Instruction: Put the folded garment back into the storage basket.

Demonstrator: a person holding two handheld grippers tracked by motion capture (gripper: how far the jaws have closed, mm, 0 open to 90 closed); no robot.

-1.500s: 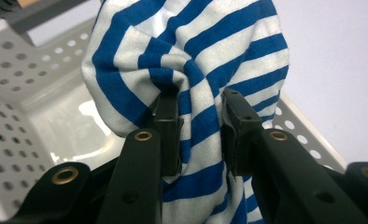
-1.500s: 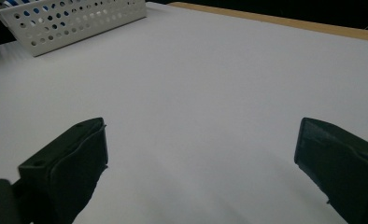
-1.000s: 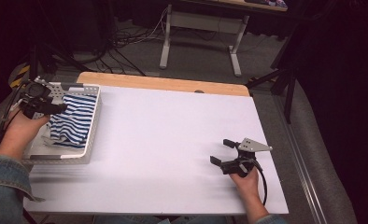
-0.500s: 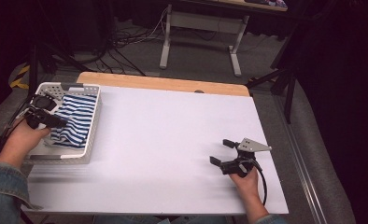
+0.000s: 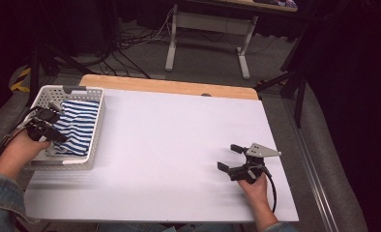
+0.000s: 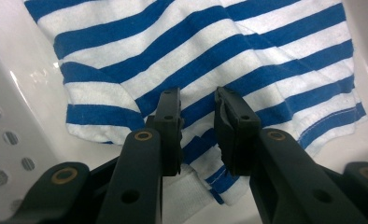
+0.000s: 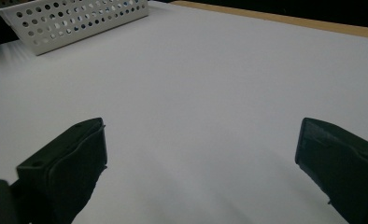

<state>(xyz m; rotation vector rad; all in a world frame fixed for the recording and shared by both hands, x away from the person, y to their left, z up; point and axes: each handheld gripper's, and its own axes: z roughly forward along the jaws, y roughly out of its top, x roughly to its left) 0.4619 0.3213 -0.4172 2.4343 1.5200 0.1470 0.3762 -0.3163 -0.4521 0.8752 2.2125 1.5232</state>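
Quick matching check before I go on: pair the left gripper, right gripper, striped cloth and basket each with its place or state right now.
1 left gripper
2 right gripper
3 striped cloth
4 basket

a jaws wide apart over bare tabletop
b lies crumpled inside the basket
c stands at the table's left edge
d jaws have just been closing, fold of cloth between them

Pairs: 1-d, 2-a, 3-b, 4-c

White-covered table [image 5: 179,145] with bare wooden far edge, perforated white basket [image 5: 94,125] at its left side — striped cloth [image 5: 80,125] inside, right gripper [image 5: 232,162] resting near the right edge.
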